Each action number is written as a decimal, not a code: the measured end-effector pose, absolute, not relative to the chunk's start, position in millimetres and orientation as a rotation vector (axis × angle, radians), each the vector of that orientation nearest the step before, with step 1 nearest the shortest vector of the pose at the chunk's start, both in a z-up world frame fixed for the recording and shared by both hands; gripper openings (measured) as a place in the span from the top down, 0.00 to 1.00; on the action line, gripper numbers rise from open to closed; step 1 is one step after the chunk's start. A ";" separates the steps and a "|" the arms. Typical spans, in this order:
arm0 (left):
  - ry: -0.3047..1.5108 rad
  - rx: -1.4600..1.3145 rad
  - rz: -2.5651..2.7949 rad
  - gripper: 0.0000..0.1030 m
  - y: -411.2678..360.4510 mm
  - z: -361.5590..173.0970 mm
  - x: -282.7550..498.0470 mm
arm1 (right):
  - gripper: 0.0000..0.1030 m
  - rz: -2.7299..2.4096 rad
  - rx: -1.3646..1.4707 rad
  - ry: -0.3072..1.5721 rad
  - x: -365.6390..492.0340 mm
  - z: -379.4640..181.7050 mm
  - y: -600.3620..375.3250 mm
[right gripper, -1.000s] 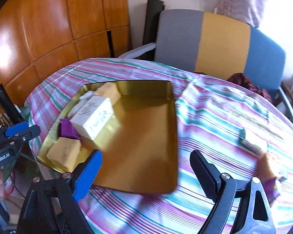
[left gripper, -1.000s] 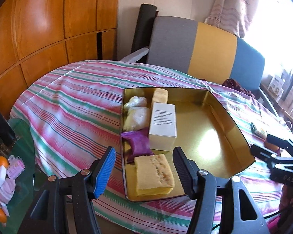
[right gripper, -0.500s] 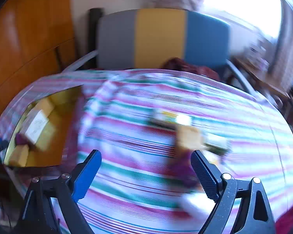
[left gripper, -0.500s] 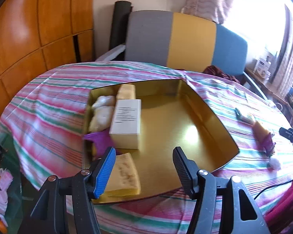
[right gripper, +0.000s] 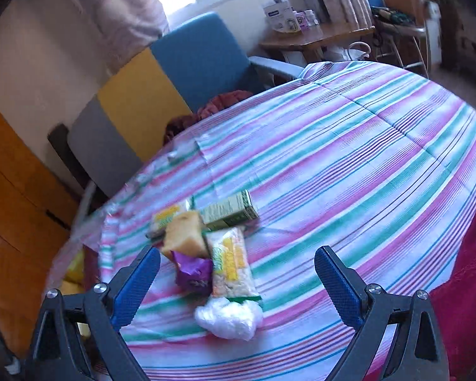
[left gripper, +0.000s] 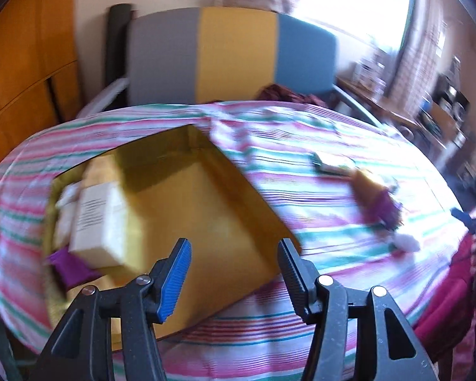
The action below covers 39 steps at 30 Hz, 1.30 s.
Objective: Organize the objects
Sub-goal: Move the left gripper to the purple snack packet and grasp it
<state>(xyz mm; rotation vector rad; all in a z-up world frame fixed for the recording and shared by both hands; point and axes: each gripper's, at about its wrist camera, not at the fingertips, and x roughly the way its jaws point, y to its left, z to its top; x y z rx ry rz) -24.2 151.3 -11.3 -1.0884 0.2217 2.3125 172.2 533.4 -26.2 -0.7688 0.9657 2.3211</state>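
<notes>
Partly done. Gold tray [left gripper: 206,209] on striped cloth [right gripper: 349,158] holds white box [left gripper: 98,219], purple packet [left gripper: 69,268] & pale items along its left side; rest of tray bare.

Left to sort, in a pile on cloth: green box [right gripper: 230,212], yellow sponge block [right gripper: 185,235], purple wrapper [right gripper: 193,274], snack bar [right gripper: 231,262], white wad [right gripper: 228,317].

R gripper [right gripper: 236,277] over the pile, jaws opening, nothing gripped. L gripper [left gripper: 234,271] over tray's near edge, jaws closing on nothing.

Left-wrist view motion-blurred; tray's near-left corner hard to read.
</notes>
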 end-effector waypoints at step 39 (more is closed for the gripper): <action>-0.420 -1.650 1.703 0.36 394.1 -114.9 -39.8 | 0.01 2.387 -0.744 1.198 174.9 -40.7 548.2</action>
